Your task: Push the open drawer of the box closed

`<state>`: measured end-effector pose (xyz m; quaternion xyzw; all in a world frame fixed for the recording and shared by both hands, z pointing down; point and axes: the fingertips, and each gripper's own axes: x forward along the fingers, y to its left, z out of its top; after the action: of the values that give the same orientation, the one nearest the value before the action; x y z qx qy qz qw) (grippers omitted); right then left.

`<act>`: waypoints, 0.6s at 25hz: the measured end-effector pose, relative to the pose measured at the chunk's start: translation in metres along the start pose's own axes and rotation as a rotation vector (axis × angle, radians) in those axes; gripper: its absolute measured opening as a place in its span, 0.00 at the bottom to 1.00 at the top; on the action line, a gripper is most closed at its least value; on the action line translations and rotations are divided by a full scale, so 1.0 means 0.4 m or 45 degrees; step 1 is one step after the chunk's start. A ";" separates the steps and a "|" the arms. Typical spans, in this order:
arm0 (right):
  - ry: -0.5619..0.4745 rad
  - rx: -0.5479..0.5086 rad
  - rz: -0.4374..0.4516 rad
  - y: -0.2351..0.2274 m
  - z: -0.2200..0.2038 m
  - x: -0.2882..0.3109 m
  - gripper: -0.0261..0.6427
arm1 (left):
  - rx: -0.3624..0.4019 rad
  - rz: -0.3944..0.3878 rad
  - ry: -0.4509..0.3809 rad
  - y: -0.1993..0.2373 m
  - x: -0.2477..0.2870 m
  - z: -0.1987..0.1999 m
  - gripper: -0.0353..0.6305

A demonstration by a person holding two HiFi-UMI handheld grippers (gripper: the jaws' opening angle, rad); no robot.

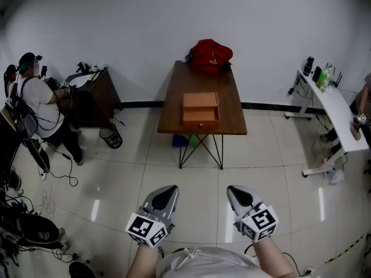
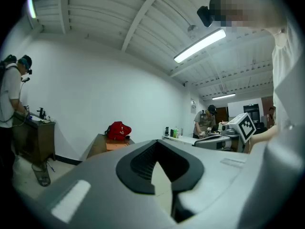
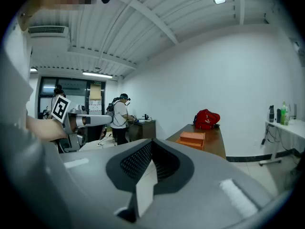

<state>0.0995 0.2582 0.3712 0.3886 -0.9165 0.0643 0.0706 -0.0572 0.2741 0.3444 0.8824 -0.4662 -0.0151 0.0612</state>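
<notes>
left tool (image 1: 171, 189), right tool (image 1: 232, 189) (both shut)

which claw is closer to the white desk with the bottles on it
Right. The right claw is on the white desk's side, well short of it; the left claw is beside the right one, farther from the desk.

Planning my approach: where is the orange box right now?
Head view, centre: the orange box sits on the wooden table, near its front edge, red bag behind it.
</notes>
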 end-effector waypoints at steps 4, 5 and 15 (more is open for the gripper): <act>0.039 0.018 0.001 -0.052 -0.029 0.019 0.04 | 0.018 0.028 -0.018 0.020 0.031 -0.006 0.06; 0.047 0.013 -0.003 -0.064 -0.037 0.023 0.04 | 0.014 0.038 -0.021 0.025 0.037 -0.012 0.06; 0.067 0.045 -0.053 -0.231 -0.064 0.206 0.04 | -0.002 0.022 0.004 0.183 0.244 -0.059 0.06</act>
<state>0.1115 0.1408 0.4168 0.4069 -0.9047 0.0893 0.0892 -0.0603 0.1550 0.3796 0.8784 -0.4736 -0.0136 0.0626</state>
